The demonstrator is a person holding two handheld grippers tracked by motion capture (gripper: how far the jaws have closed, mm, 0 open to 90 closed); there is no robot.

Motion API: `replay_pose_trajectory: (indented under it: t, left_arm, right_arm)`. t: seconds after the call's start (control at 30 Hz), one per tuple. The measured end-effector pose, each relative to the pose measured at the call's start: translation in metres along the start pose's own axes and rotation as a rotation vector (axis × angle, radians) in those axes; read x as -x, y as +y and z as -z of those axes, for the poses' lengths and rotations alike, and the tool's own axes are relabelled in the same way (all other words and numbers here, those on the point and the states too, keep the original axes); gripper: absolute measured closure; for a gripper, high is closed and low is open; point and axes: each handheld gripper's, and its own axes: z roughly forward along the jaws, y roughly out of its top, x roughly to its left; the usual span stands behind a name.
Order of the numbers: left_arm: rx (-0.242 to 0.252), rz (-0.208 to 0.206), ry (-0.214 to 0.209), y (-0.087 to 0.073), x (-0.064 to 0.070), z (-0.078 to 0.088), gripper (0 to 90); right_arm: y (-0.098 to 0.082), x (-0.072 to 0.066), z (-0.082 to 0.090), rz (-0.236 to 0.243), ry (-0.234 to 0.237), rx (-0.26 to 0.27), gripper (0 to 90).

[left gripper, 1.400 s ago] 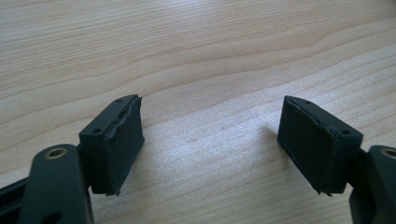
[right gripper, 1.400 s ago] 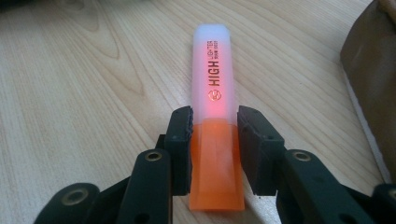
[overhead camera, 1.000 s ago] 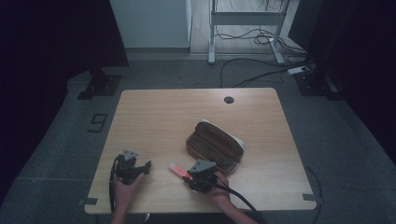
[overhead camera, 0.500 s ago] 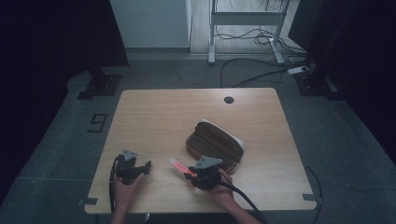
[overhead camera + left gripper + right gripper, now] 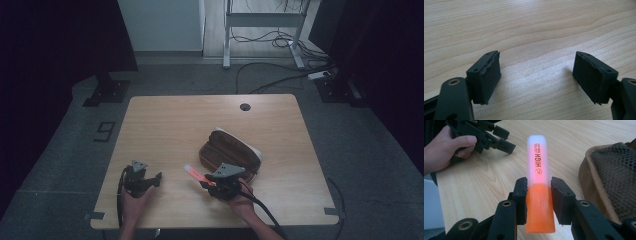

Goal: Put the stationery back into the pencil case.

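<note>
While the wooden table (image 5: pixel 165 125) (dark room) lies bare, right fingers (image 5: pixel 521 192) clamp a highlighter (image 5: pixel 539 195), left fingers (image 5: pixel 487 77) apart.

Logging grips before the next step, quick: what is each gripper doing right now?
Left gripper: open, nothing between its jaws, above bare wooden table.
Right gripper: closed on the orange highlighter pen with translucent cap.

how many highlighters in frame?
1. The orange highlighter is clamped between the right gripper jaws, held just left of the brown pencil case in the high view. More may be hidden inside the case; its contents cannot be made out.
</note>
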Motion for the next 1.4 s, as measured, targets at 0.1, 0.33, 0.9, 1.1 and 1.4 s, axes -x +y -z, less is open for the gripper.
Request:
replay_pose_trajectory:
  t: [0.1, 0.33, 0.9, 1.1, 1.4]
  left_arm:
    - [0.001, 0.001, 0.0, 0.0, 0.0, 0.0, 22.1]
    - [0.0, 0.0, 0.0, 0.0, 0.0, 0.0, 22.1]
    - [0.0, 0.0, 0.0, 0.0, 0.0, 0.0, 22.1]
    - [0.0, 0.0, 0.0, 0.0, 0.0, 0.0, 22.1]
    - [0.0, 0.001, 0.0, 0.0, 0.0, 0.0, 22.1]
  right_arm:
    - [0.001, 0.001, 0.003, 0.0, -0.001, 0.006, 65.8]
    - [0.005, 0.006, 0.009, -0.001, -0.007, 0.023, 65.8]
    - [0.013, 0.019, 0.027, 0.004, -0.028, 0.065, 65.8]
    - [0.015, 0.03, 0.036, -0.019, -0.05, 0.084, 65.9]
    - [0.017, 0.041, 0.044, -0.034, -0.07, 0.103, 65.8]
